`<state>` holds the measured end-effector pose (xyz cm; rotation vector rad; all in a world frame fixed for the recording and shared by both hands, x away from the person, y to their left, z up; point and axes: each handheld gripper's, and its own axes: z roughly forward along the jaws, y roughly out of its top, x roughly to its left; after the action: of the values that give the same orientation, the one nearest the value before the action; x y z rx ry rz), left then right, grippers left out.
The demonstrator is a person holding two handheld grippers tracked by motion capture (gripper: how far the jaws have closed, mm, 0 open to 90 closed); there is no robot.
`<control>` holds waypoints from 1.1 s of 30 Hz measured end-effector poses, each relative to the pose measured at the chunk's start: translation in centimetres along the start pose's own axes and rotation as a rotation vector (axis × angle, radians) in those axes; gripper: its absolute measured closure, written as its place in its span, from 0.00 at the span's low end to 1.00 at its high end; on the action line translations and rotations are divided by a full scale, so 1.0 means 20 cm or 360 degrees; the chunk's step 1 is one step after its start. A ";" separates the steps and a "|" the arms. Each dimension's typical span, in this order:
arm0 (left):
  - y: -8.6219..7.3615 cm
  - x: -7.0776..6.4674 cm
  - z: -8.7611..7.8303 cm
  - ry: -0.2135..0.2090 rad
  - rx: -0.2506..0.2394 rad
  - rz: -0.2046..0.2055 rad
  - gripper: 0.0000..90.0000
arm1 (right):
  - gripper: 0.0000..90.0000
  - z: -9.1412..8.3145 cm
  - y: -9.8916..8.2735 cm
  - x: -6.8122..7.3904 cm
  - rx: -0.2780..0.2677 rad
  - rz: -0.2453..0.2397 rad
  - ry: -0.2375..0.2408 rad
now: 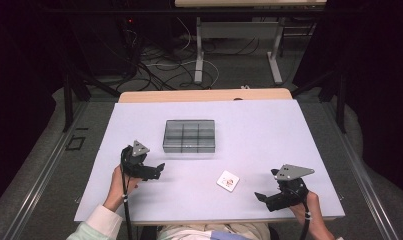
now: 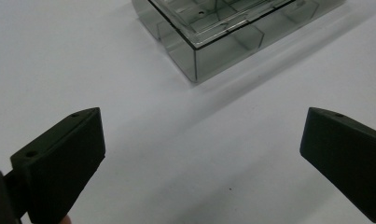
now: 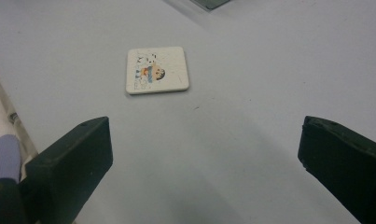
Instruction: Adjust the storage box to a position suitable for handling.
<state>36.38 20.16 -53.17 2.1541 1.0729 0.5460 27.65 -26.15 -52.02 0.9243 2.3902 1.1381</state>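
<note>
- My left gripper (image 1: pixel 158 170) sits at the lower left of the high view. Its jaws are wide apart and hold nothing.
- My right gripper (image 1: pixel 260 197) sits at the lower right, jaws wide apart too, holding nothing.
- The little white tile (image 3: pixel 157 69) with a cartoon picture lies flat on the white table (image 1: pixel 269 130), up and left in my right gripper view, apart from both jaws.
- The clear box (image 1: pixel 189 135) stands in the middle of the table.

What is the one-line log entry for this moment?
left gripper: open | right gripper: open | small white square picture tile: on table, untouched | clear plastic divided box: empty
</note>
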 end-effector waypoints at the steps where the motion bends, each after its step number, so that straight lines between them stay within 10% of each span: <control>1: 0.01 0.01 0.02 0.0023 -0.0002 -0.0009 0.00 | 0.03 0.00 0.00 0.00 -0.0001 -0.0001 0.0000; 19: 0.08 0.14 0.09 0.0176 -0.0016 -0.0116 0.41 | 0.03 0.00 0.00 0.00 -0.0001 0.0004 -0.0005; 33: 0.17 0.20 0.21 0.0144 -0.0007 -0.0184 0.77 | 0.03 0.00 0.00 0.00 0.0025 0.0005 0.0008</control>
<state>43.21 20.28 -53.37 2.0653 1.2354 0.5962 27.68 -26.17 -52.02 0.9315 2.4061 1.1255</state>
